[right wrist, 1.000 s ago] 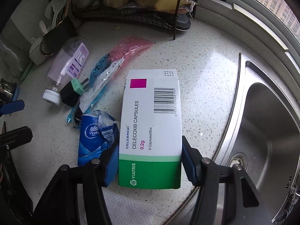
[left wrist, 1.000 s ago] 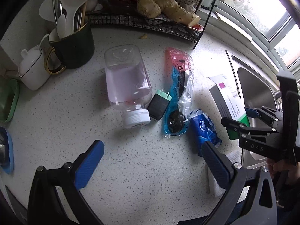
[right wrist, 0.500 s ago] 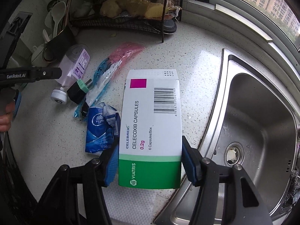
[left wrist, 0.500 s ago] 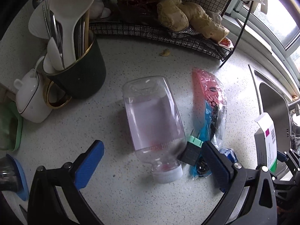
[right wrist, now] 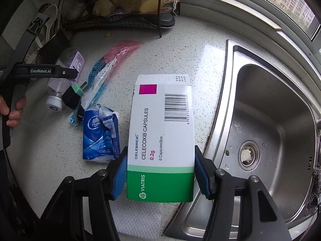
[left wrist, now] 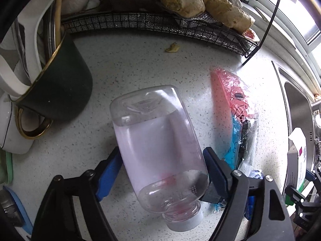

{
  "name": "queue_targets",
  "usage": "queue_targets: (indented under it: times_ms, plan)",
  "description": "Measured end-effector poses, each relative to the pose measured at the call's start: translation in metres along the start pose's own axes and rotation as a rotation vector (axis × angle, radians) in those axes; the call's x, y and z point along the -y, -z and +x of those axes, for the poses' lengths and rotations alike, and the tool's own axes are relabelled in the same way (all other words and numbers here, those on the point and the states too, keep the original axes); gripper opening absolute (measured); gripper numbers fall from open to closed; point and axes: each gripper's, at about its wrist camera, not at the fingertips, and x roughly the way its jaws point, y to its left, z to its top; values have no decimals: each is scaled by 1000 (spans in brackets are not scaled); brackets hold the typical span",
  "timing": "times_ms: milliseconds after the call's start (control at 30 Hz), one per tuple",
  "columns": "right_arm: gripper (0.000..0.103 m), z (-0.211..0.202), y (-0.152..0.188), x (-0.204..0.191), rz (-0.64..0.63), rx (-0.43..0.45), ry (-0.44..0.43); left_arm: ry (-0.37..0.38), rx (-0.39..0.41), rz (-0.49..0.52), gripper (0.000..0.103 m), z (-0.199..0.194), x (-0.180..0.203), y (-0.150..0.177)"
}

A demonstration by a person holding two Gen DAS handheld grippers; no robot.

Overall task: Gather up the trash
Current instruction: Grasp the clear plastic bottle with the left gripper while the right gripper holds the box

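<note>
My left gripper [left wrist: 163,164] has its blue pads against both sides of a clear plastic bottle [left wrist: 158,140] with a white cap, lying on the speckled counter. The bottle also shows in the right wrist view [right wrist: 66,68]. My right gripper [right wrist: 160,172] is shut on a white and green medicine box [right wrist: 162,132], held above the counter beside the sink; the box shows at the right edge of the left wrist view [left wrist: 297,156]. A pink and blue plastic wrapper [left wrist: 236,112], a blue tissue pack [right wrist: 101,134] and a black plug with a green end [right wrist: 73,96] lie between the grippers.
A dark green mug with utensils [left wrist: 54,84] and a white pot [left wrist: 12,132] stand left of the bottle. A black wire rack with ginger [left wrist: 180,20] lines the back. A steel sink [right wrist: 270,124] lies at the right. A white cloth [right wrist: 138,217] lies at the counter's front edge.
My left gripper moved forward over the bottle and closed its pads onto its sides. My right gripper kept hold of the box and lifted it slightly toward the sink.
</note>
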Motion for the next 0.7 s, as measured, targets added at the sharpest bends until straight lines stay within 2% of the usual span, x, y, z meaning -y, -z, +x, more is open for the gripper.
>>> queue_targets:
  times_ms: [367, 700]
  plan:
    - [56, -4, 2, 3, 4, 13, 0, -68, 53, 61, 71, -7, 20, 16]
    - [56, -22, 10, -1, -21, 60, -36, -66, 108, 59, 70, -60, 40, 64]
